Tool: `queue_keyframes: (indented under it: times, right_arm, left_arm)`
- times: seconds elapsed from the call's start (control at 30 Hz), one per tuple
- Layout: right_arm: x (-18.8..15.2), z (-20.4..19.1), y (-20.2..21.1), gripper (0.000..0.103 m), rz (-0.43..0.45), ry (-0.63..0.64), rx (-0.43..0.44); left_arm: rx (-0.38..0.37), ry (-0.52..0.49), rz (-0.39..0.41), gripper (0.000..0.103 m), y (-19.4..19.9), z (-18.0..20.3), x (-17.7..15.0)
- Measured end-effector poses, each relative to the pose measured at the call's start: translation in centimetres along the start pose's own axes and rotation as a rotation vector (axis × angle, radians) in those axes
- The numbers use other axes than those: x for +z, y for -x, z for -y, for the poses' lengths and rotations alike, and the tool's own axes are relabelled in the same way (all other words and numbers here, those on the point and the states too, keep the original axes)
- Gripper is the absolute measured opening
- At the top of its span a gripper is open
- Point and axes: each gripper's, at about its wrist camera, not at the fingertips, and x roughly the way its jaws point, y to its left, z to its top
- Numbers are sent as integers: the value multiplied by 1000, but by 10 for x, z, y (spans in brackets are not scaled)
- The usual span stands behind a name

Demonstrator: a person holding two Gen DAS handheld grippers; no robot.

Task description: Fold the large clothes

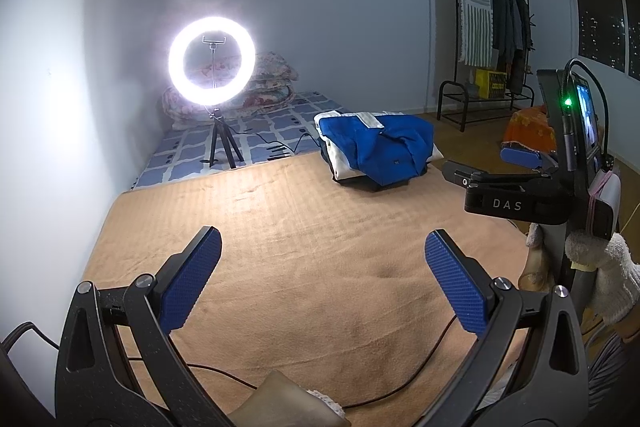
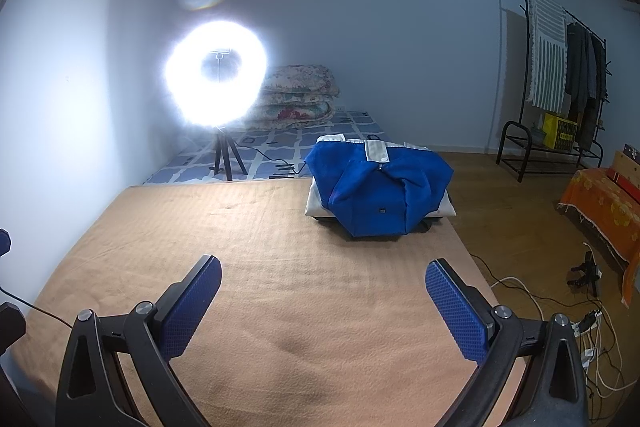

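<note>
Blue folded fleece garment [image 2: 380,195] is stacked near the bed's edge; both grippers [image 1: 322,279] [image 2: 324,301] are held open, empty; a nudge could topple it.

"DAS" stands on the black right tool [image 1: 498,183] body.
</note>
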Motion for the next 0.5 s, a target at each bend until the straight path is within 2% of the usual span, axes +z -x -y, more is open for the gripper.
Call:
queue_keyframes:
  times: [0.5]
  right_arm:
    - [-1,-1,-3,103,-8,8,6]
  left_arm:
    - [8,0,14,103,5,-1,5]
